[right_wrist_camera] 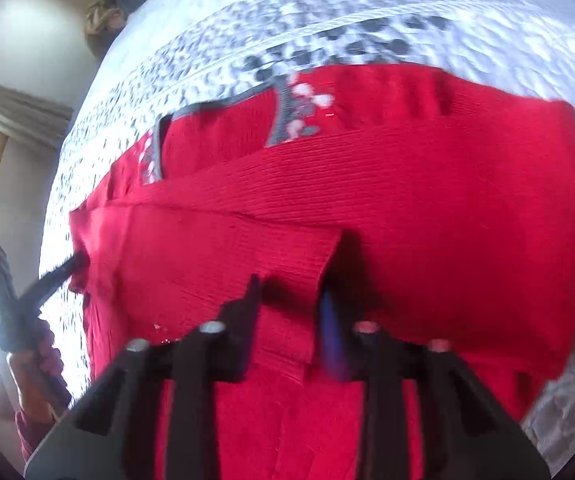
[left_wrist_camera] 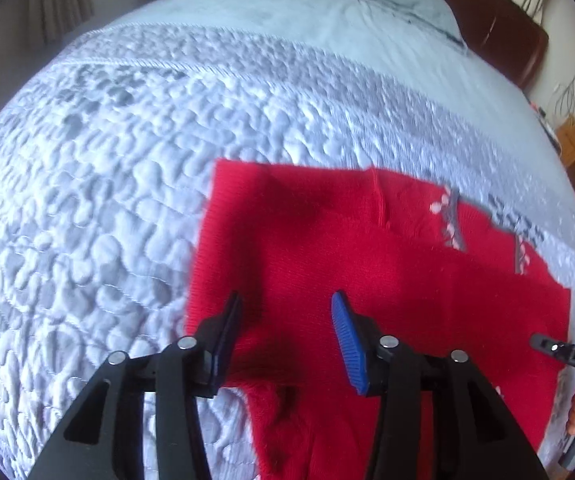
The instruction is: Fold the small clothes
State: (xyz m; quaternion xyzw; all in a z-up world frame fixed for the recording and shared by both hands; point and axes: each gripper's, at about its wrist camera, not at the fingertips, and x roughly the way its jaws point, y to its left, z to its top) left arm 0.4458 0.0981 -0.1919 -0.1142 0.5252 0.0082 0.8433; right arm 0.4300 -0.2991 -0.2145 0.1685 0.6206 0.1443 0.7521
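Left wrist view: my left tongs (left_wrist_camera: 287, 336) are apart, with nothing squeezed between them. The red sweater (left_wrist_camera: 367, 260) lies flat on the bumpy bed cover (left_wrist_camera: 107, 200), right under the tongs and stretching out ahead of them and off to their right. Bare cover is on their left side. Far out to the right of these tongs, the tip of my right tongs (left_wrist_camera: 543, 342) pokes in over the sweater's edge. I cannot tell from here how that one stands.

Right wrist view: my right tongs look apart too, though this picture is blurry. A ribbed flap (right_wrist_camera: 299, 264) of the sweater sits just ahead of the tips and partly between them. The pads do not seem to pinch it. Ahead of the tongs, a long ribbed piece lies across the sweater's body, so I think one part is already folded in. Past it I see the grey trim with small pale flowers (right_wrist_camera: 299, 116). Way off to the left of these tongs, my left hand (right_wrist_camera: 35, 368) holds the other tongs, and one tip touches the sweater's side edge.

I think I am in the middle of the folding. Next I should close the right tongs on that ribbed flap, catch the side edge with the left tongs, and lift both together so the cloth goes over neat and flat.
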